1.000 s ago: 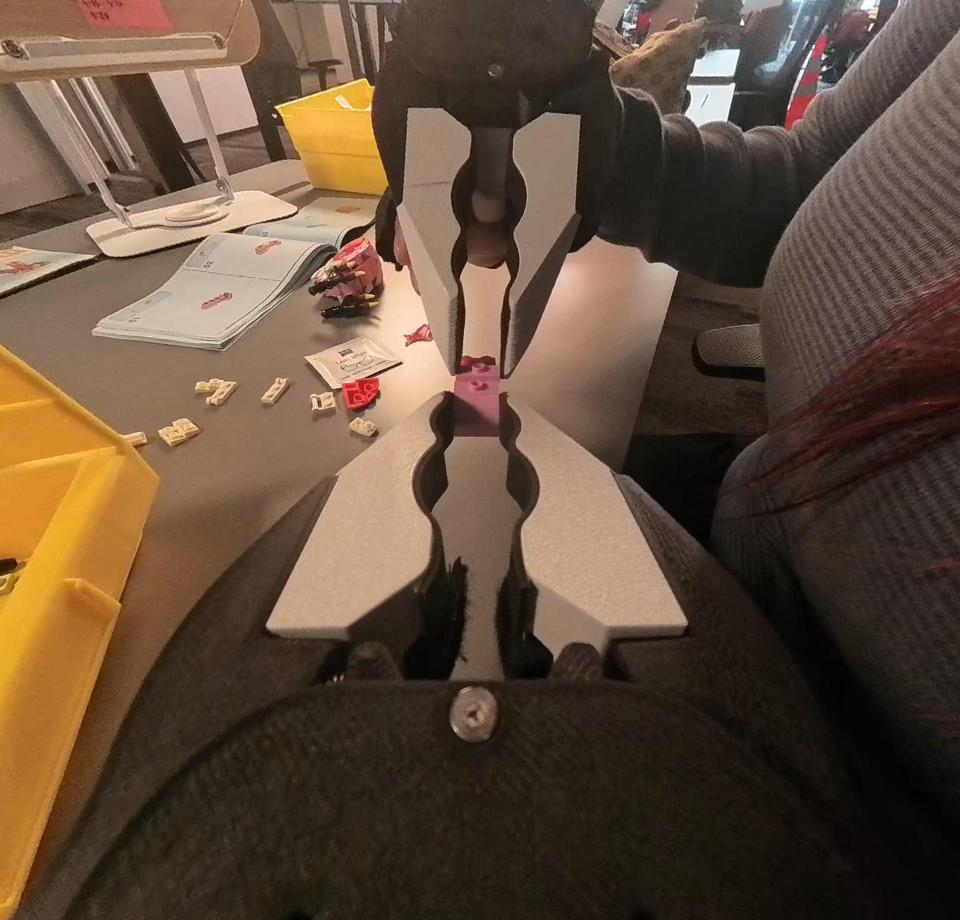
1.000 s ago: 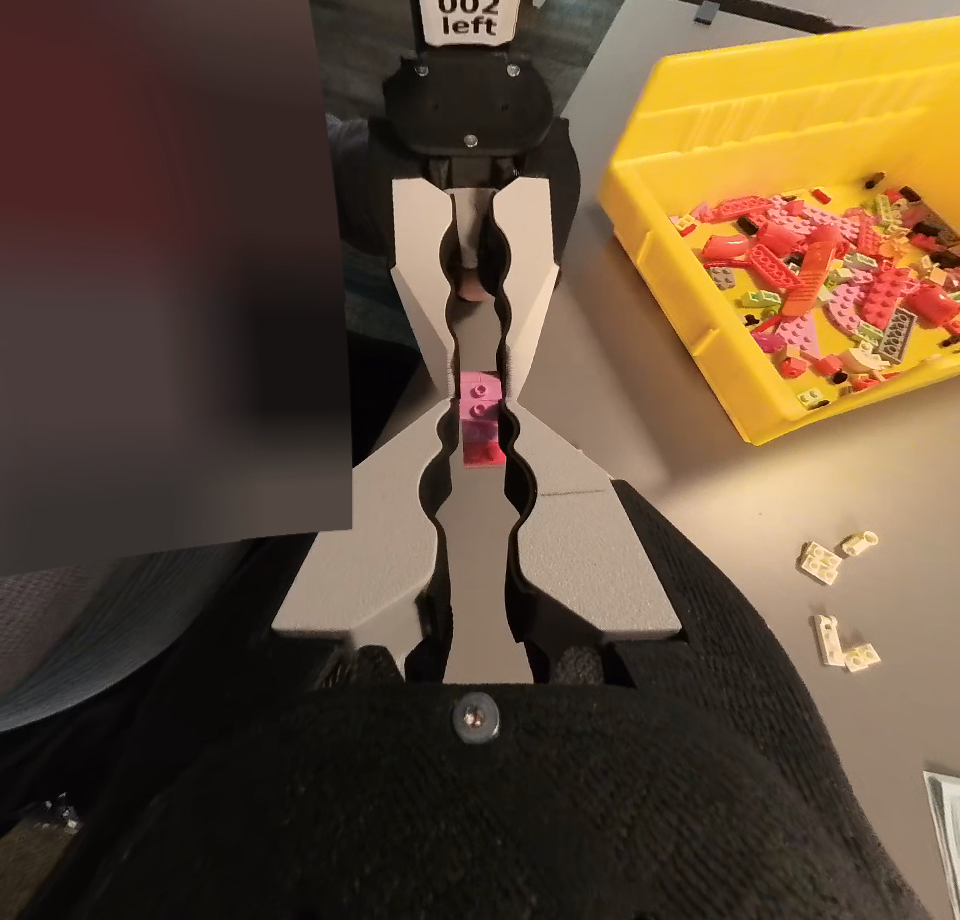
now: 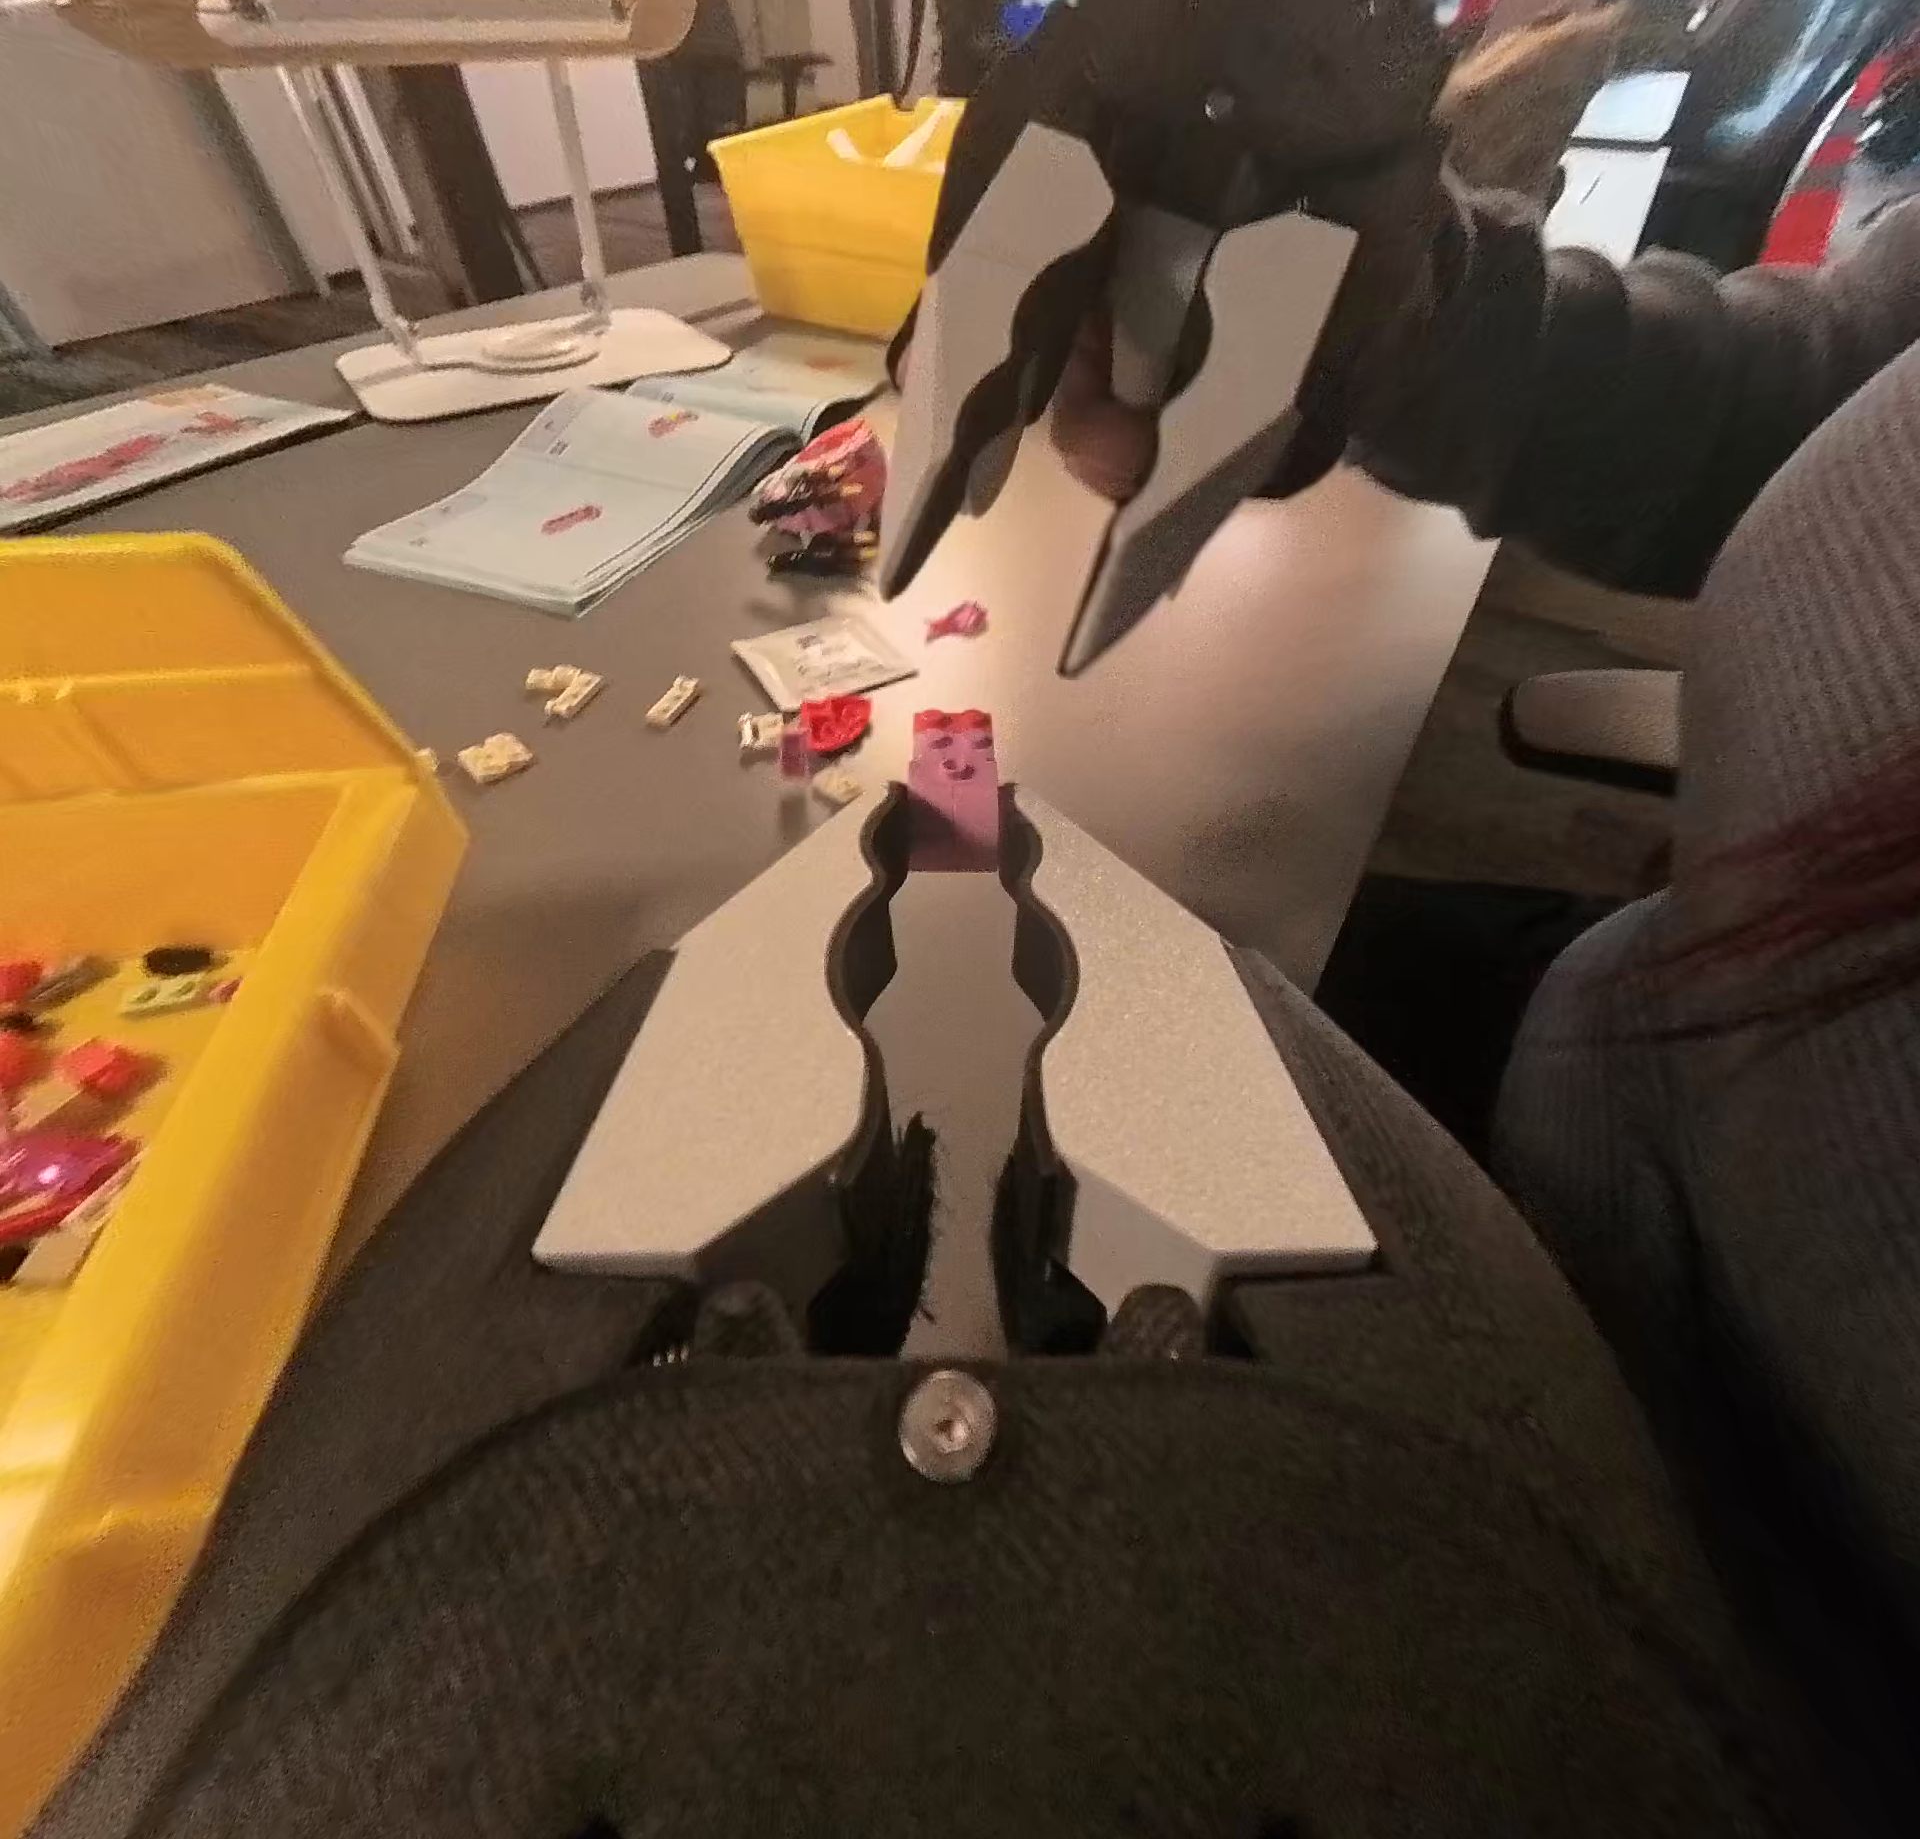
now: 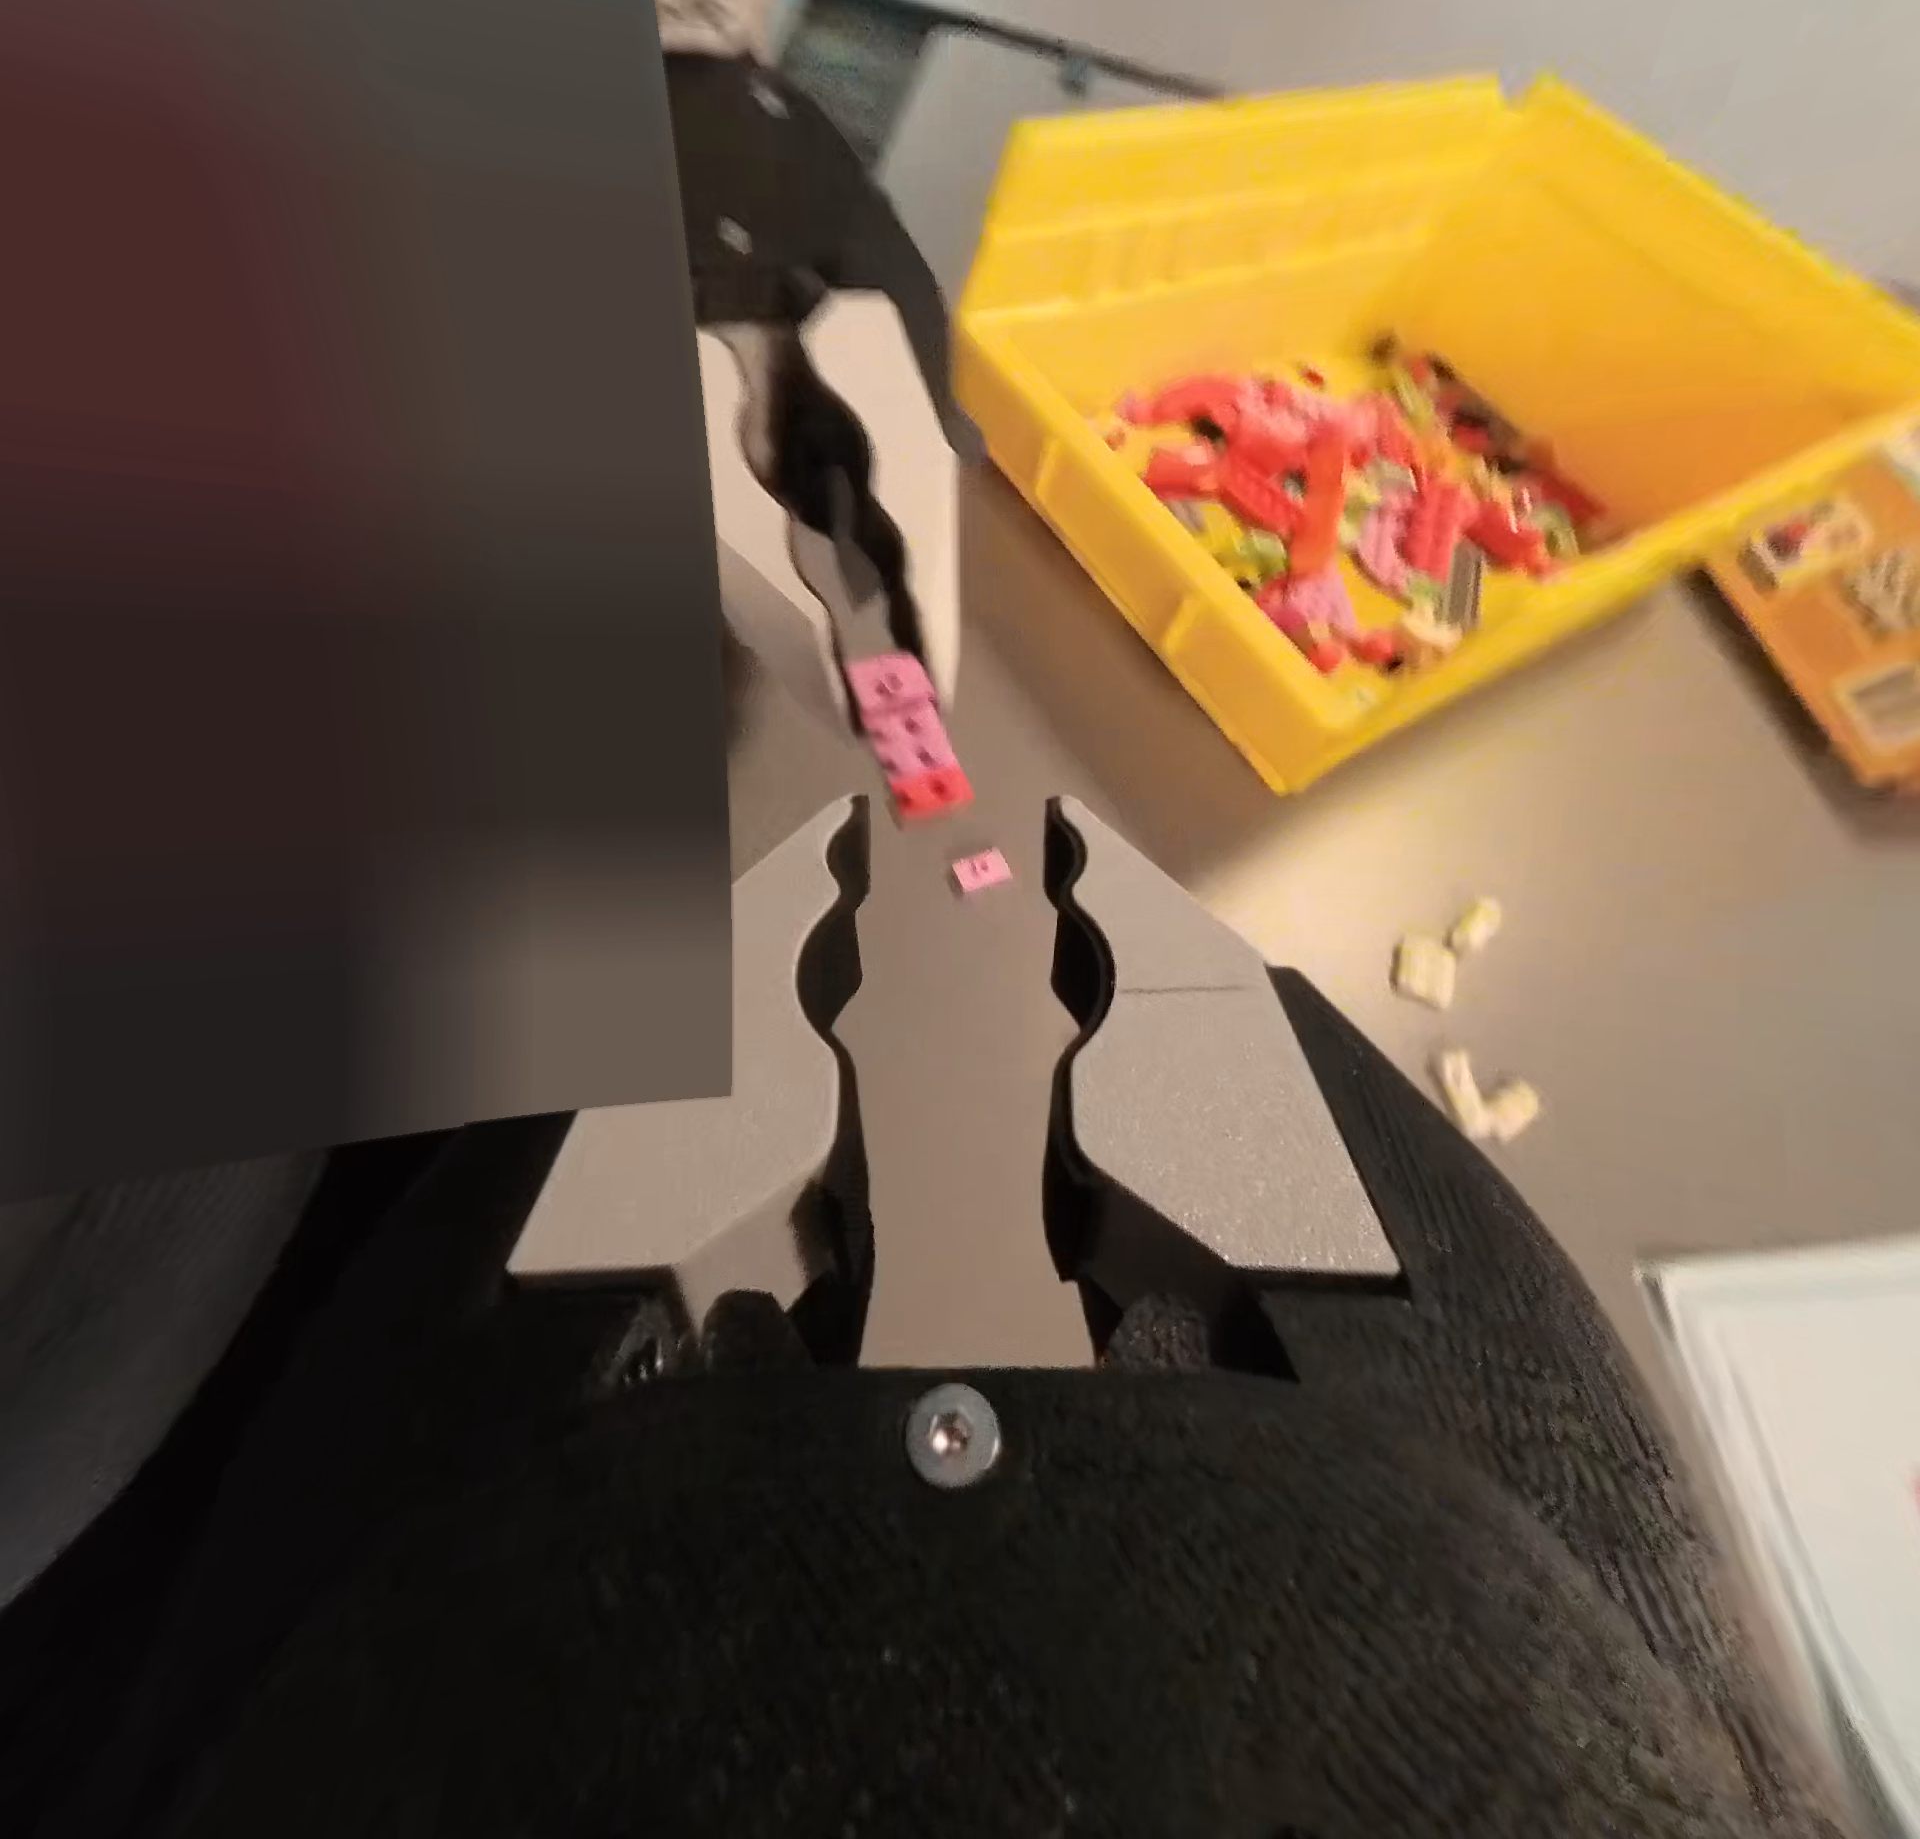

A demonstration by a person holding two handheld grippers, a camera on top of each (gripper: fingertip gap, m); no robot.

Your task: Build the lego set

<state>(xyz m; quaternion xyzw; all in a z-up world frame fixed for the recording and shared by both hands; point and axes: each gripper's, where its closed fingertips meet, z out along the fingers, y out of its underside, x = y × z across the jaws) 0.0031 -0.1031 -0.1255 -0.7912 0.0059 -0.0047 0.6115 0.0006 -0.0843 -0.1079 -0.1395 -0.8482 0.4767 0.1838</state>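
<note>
Separation is the change: the right gripper [image 3: 977, 626] has let go and drawn back, jaws wide and empty, while the left gripper [image 3: 951, 813] stays clamped on the pink-and-red brick stack [image 3: 951, 781] above the surface [image 3: 623, 854].

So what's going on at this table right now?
A person works two handheld grippers over a grey table. The left gripper is clamped on a small brick stack, pink with a red end. The right gripper is open and holds nothing, just beyond the stack's red end. A loose pink plate lies on the table below it. A yellow bin of mixed bricks, cream pieces and an open booklet lie around.
</note>
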